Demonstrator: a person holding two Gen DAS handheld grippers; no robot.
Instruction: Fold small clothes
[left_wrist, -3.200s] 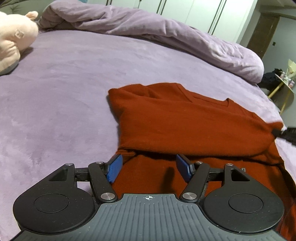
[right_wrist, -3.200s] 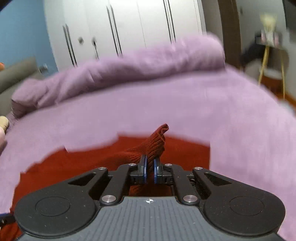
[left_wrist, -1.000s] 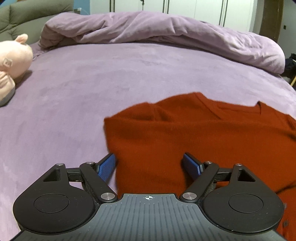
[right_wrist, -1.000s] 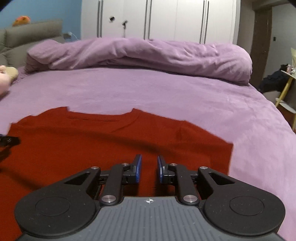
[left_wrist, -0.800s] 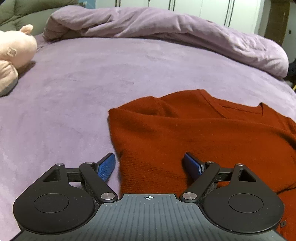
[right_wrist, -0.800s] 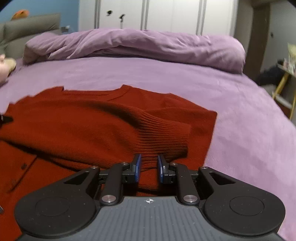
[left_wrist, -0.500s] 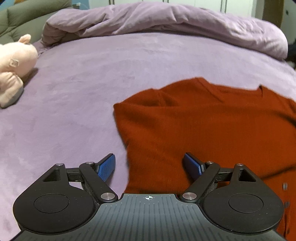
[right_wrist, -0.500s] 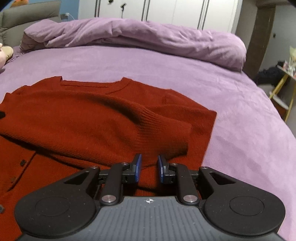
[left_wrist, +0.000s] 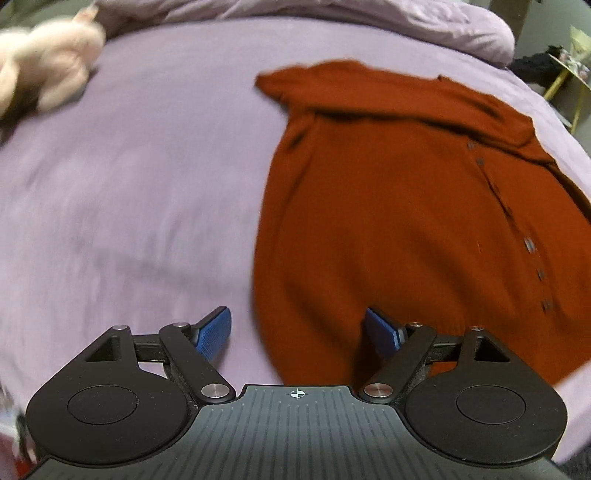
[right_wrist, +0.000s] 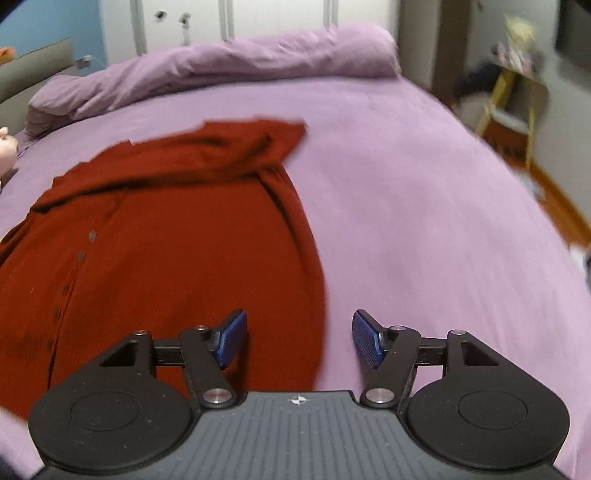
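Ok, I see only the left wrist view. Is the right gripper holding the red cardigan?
Observer: No. The right gripper is open; its jaws have just been opening and nothing is pressed between them.
Operator: Where is it over the cardigan?
Observer: At the right edge of the cardigan; that edge runs below the gap between the jaws.
Operator: Does something lie on the bed beside that edge?
Observer: No, the purple bedcover to the right of the edge is bare as far as the side of the bed.

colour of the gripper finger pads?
Blue, ribbed pads; clearest in the right wrist view.
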